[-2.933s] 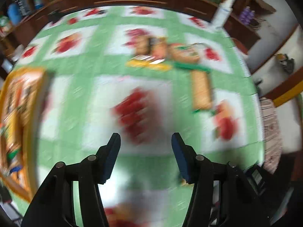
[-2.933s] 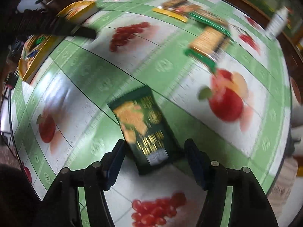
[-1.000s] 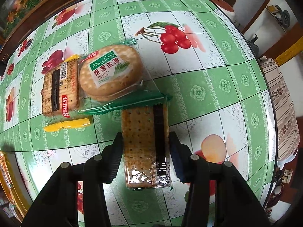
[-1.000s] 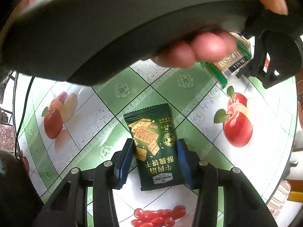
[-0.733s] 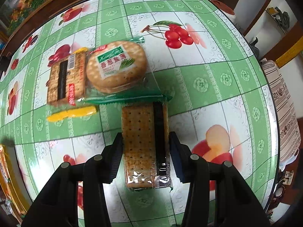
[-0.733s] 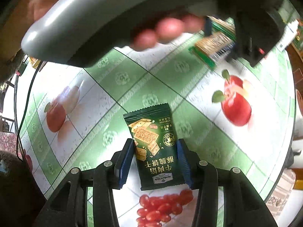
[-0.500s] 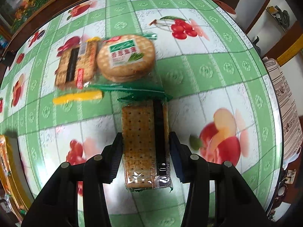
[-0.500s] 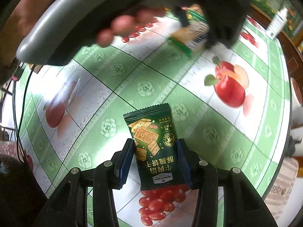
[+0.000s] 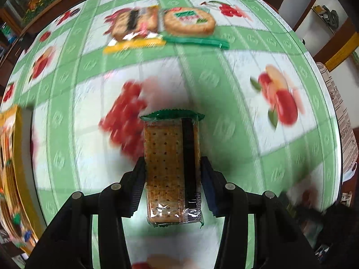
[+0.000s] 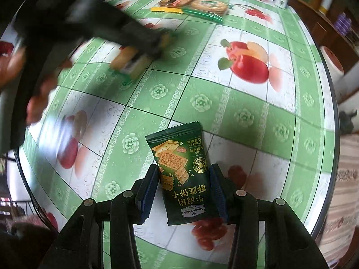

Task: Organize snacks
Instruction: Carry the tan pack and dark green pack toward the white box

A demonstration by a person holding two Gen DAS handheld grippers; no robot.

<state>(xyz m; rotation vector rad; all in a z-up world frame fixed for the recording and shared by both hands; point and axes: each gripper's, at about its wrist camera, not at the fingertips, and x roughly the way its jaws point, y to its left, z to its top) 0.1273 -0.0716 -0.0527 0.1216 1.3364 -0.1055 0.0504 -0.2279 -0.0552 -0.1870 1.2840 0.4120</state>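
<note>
Tablecloth (image 9: 224,71) blurred, box (image 9: 11,168) cut off at the edge; left gripper (image 9: 172,186) clamps cracker pack (image 9: 170,168), right gripper (image 10: 185,192) grips green packet (image 10: 184,174), both above the table

The bench (image 10: 246,116) wears a cloth checked in green and white, with pale rosettes on the green bands and red apples, cherries and peaches on the white squares. The cracker pack (image 9: 171,170) is golden brown with a black stripe and a green crimped end. The snack pouch (image 10: 186,174) is dark green with gold lettering. The tray (image 9: 13,174) is yellow-rimmed. Both grippers are black with blue pads.
</note>
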